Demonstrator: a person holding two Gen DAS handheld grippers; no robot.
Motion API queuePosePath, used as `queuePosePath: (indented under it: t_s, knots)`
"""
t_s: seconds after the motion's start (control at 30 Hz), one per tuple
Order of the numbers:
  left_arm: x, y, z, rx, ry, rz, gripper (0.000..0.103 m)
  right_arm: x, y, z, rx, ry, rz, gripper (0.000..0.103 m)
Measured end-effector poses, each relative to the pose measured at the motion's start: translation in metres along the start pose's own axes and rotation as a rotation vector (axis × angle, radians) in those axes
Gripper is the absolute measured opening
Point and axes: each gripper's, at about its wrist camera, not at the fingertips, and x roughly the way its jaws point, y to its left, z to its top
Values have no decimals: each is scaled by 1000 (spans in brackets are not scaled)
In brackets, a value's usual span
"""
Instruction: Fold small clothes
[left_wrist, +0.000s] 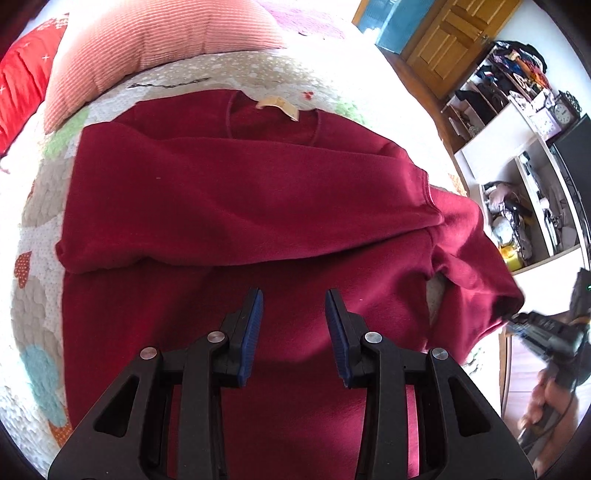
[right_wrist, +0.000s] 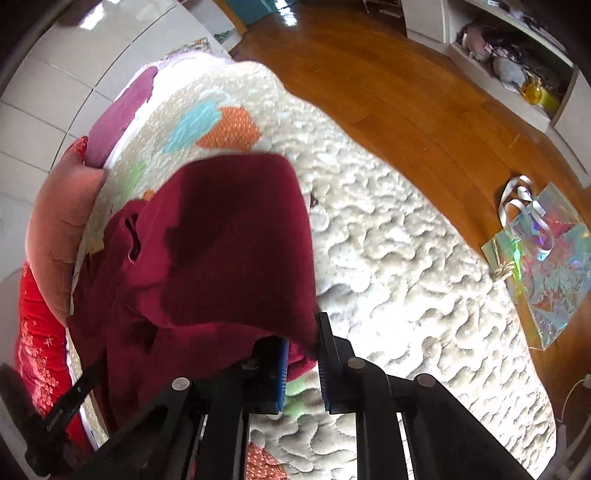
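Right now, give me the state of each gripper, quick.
Left gripper: jaws open, empty, above the maroon sweatshirt.
Right gripper: jaws shut on the sweatshirt's sleeve, lifted off the quilt.

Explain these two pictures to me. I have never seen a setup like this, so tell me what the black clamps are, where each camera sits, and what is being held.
No robot here: a person holds a two-finger clamp in each hand, each with a wide-angle camera looking along its fingers. The left camera's picture shows the left gripper open, hovering over a dark red sweater spread on a patterned quilt, one sleeve already folded across its body. At that picture's right edge, the right gripper pinches the other sleeve's end. The right camera's picture shows that pinch close up: red fabric caught between the blue pads, lifted over the quilt. A pink pillow lies beyond the collar.
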Motion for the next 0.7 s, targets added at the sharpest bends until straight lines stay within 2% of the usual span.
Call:
queuePosePath:
  t_s: [0.07, 0.13, 0.2, 0.27, 0.37, 0.47, 0.53, 0.6, 0.63, 0.7]
  knots:
    - [-9, 13, 3, -31, -18, 5, 34, -38, 9, 19, -55, -125, -55, 8]
    - [-17, 28, 6, -59, -37, 15, 34, -68, 28, 36, -110, -190, -35, 6]
    - [-28, 46, 10, -99, -64, 24, 34, -90, 64, 42, -215, -239, -1, 6]
    - [-38, 62, 13, -139, -91, 35, 34, -106, 112, 36, -358, -283, 34, 6]
    - [-55, 93, 15, -216, -131, 54, 34, -109, 195, 0, -620, -317, 107, 7]
    - [-63, 118, 13, -262, -152, 83, 34, -75, 268, -60, -890, -249, 161, 7]
    - [-65, 131, 9, -279, -150, 106, 34, -33, 300, -103, -1040, -104, 152, 7]
    - [-63, 141, 5, -296, -136, 116, 34, 3, 311, -135, -1098, 49, 114, 7]
    - [-62, 142, 4, -297, -131, 113, 34, 13, 308, -145, -1105, 92, 107, 7]
    - [-62, 141, 1, -280, -126, 109, 34, 14, 295, -151, -1088, 109, 108, 8]
